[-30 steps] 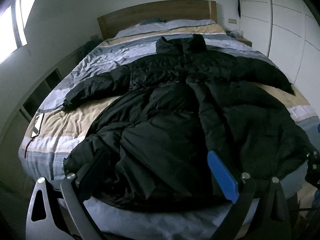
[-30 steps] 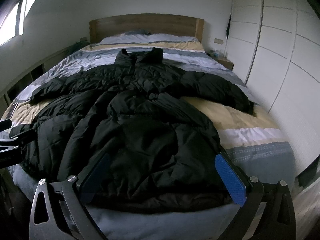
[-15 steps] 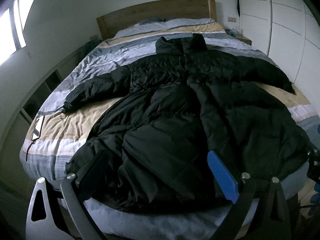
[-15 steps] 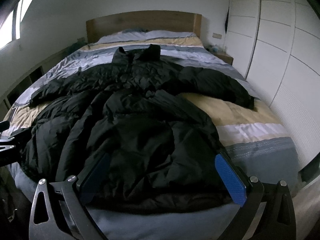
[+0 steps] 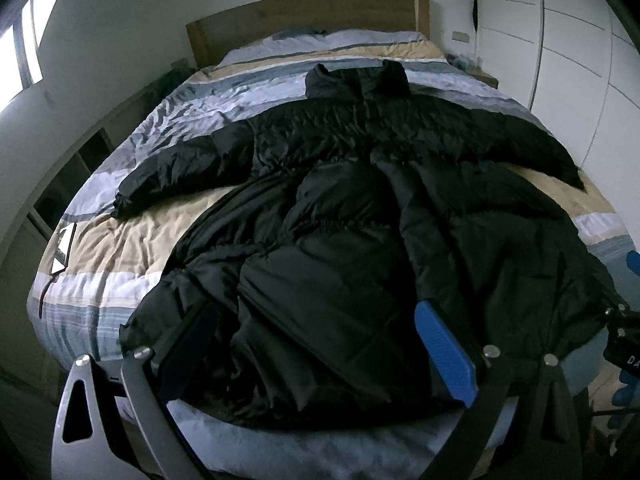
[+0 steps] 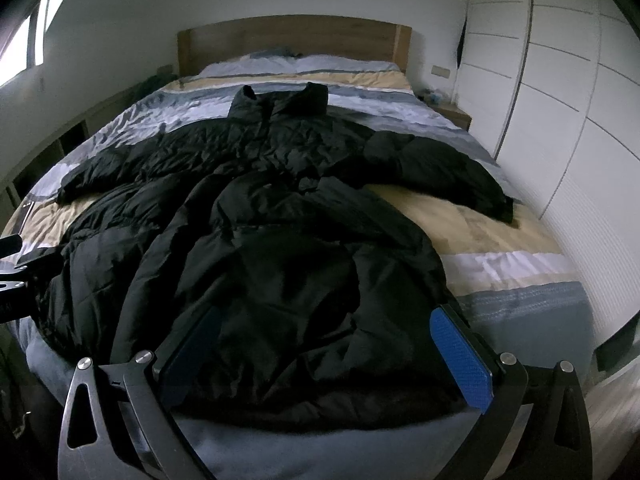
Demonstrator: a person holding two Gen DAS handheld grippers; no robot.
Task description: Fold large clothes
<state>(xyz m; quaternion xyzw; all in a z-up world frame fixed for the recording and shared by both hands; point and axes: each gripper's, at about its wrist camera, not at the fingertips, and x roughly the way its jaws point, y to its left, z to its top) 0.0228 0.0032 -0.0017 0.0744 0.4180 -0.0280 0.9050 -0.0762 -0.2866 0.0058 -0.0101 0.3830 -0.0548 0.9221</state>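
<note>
A long black padded coat [image 5: 340, 248] lies spread on the bed, collar toward the headboard, both sleeves stretched out sideways, its hem near the foot edge. The same coat [image 6: 280, 248] fills the right wrist view. My left gripper [image 5: 316, 344] hangs open above the hem's left part, nothing between its blue pads. My right gripper [image 6: 324, 348] is open too, above the hem's right part, and holds nothing. The right gripper's body [image 5: 624, 332] shows at the left view's right edge; the left gripper's body [image 6: 12, 272] shows at the right view's left edge.
The bed [image 5: 120, 248] has a striped grey, white and beige cover and a wooden headboard [image 5: 312, 20]. White wardrobe doors [image 6: 560, 100] run close along the right side. A small flat item [image 5: 62, 248] lies at the bed's left edge. Low shelving stands along the left wall.
Both grippers have drifted slightly back and up from the coat's hem, so a little more of the bed's foot edge shows. The coat has not moved.
</note>
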